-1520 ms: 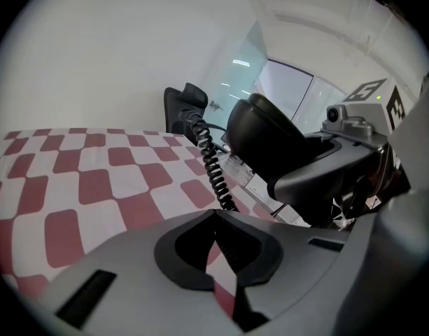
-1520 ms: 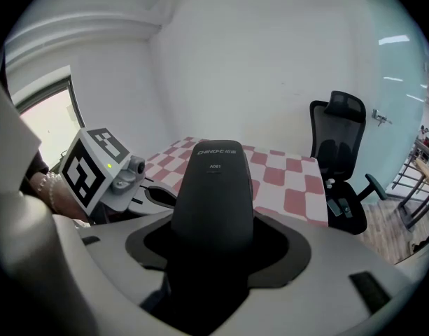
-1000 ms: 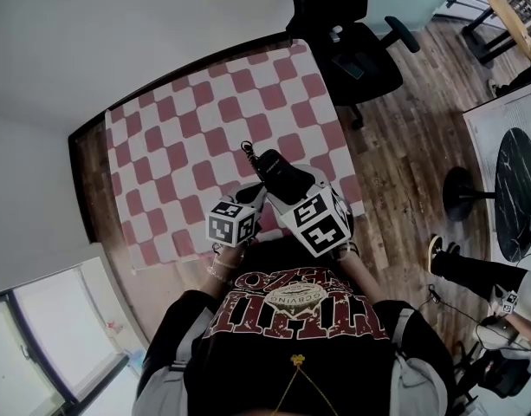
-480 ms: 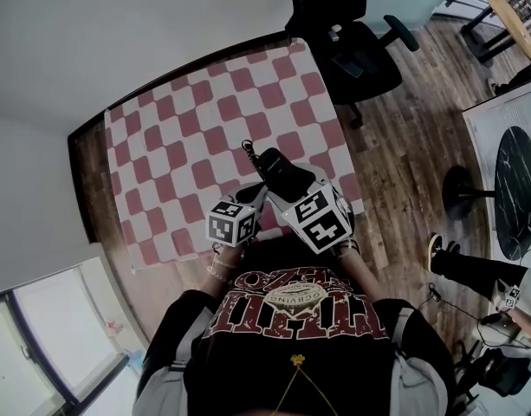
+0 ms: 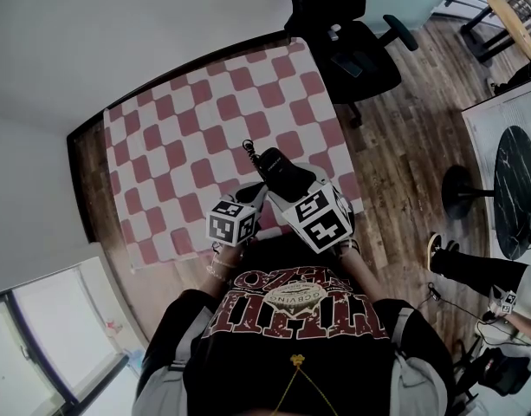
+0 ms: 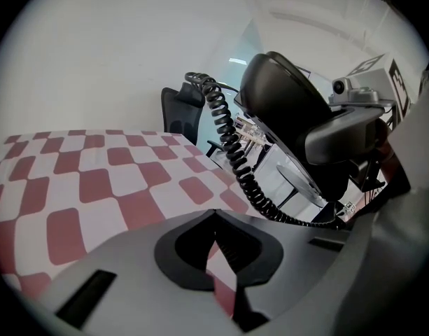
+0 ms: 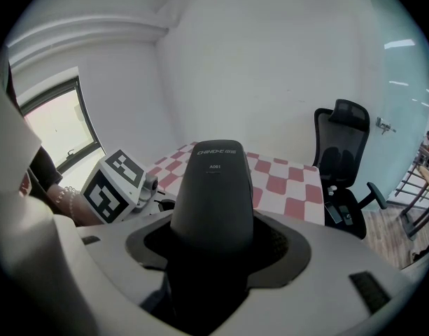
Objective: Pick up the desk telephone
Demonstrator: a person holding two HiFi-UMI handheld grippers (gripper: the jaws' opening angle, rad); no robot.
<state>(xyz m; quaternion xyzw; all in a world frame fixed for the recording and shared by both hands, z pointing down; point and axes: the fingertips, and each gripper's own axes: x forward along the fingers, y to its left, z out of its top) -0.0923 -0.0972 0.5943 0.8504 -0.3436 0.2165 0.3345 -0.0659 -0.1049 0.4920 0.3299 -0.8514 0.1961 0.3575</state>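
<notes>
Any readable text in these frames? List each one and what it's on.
"CHINO-E": on the black telephone handset, right gripper view; the characters after it are too small to read.
"A061": just below on the handset; digits uncertain.
Shirt print, head view: upside down, unreadable.
Marker cubes: patterns only, no words.

Head view looks steeply down; both gripper views share the checkered table (image 5: 187, 137).
</notes>
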